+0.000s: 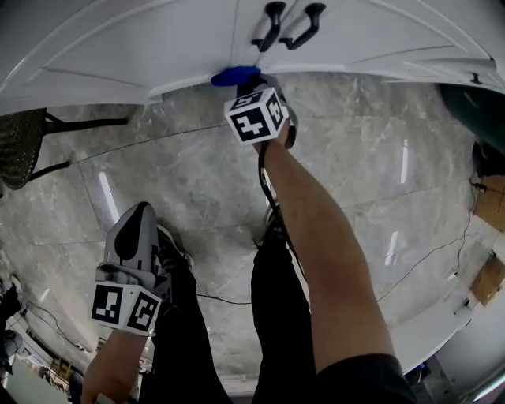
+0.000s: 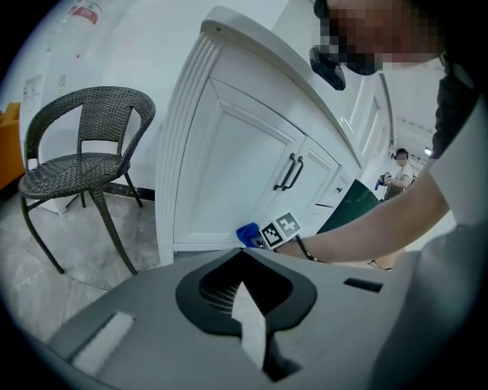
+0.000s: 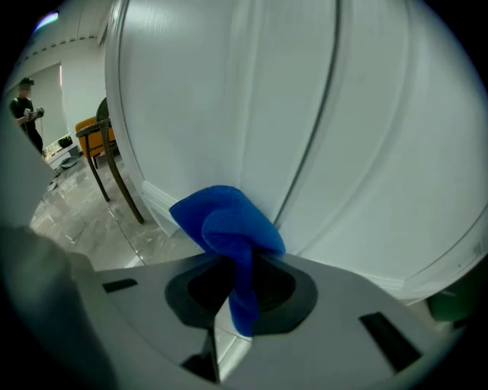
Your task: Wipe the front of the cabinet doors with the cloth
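Right hand-held gripper: jaws clamped on the blue cloth, whose bunched end presses against the white cabinet doors low down, by the seam between two doors and below the paired black handles. Left hand-held gripper: jaws closed together with nothing between them, held over the person's leg, well apart from the cabinet. Wicker chair: stands on the marble floor, near the cabinet's end

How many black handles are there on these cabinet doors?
2. The left handle and the right handle sit side by side where the two doors meet, above the blue cloth. Farther cabinets may hide others.
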{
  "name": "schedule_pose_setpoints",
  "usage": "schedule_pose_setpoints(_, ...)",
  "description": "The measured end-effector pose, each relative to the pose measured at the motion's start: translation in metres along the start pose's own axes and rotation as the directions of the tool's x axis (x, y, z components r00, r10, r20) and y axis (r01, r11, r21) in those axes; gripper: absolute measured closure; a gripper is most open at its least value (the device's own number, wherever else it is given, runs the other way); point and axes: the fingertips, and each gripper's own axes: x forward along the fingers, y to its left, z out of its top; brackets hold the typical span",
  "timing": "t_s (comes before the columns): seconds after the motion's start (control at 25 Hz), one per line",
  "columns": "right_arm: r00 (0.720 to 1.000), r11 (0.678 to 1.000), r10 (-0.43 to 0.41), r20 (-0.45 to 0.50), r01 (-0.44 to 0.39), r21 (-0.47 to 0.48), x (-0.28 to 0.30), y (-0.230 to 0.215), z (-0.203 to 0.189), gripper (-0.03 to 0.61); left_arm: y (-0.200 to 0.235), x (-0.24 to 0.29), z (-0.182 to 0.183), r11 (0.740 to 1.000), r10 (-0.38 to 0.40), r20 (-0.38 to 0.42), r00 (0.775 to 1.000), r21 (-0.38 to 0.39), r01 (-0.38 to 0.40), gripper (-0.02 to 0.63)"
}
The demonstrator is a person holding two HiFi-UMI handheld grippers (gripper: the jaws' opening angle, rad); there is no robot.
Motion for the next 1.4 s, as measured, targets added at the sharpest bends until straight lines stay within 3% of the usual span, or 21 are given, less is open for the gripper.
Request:
schedule_pose_setpoints(0.16,1.0,0.997,0.008,-0.014,-0.007,0.077,-0.043,-0.001,-0.009,0.528,-0.022,-0.01,0.008,0.999,-0.012,-0.022,1.0,0.039,0.012,0.614)
schedule_pose_setpoints(0.36,0.994,0.988,0.045,0.102,-0.06,0.145,-0.153,0.02,0.005,0.528,-0.051,-0.041,0.048,0.994,-0.034,0.01,0.999,0.107,0.033,0.615)
schedule_pose_setpoints(0.6,0.982,0.957,0.036,0.186,-0.088,0.278,-0.31,0.028,0.04,0.528,-0.059,-0.106,0.112,0.994,0.052,0.023,0.998,0.099,-0.054,0.615)
schedule_pose_setpoints(0.84,0.949,0.959,0.05,0.311,-0.133,0.252,-0.41,0.007,0.115,0.527,-0.116,-0.15,0.212,0.979,0.091,0.111,0.99,0.171,-0.109,0.615)
schedule_pose_setpoints(0.96,0.943,0.96,0.064,0.327,-0.147,0.237,-0.45,-0.004,0.135,0.528,-0.151,-0.161,0.245,0.978,0.112,0.163,0.98,0.157,-0.137,0.615)
schedule_pose_setpoints(1.16,0.948,0.967,0.079,0.31,-0.148,0.206,-0.502,-0.025,0.145,0.528,-0.214,-0.167,0.264,0.986,0.091,0.183,0.979,0.122,-0.115,0.615)
schedule_pose_setpoints(1.4,0.969,0.984,0.007,0.248,-0.05,0.169,-0.478,-0.043,0.142,0.527,-0.213,-0.135,0.255,0.987,0.031,0.162,0.986,0.149,-0.055,0.615)
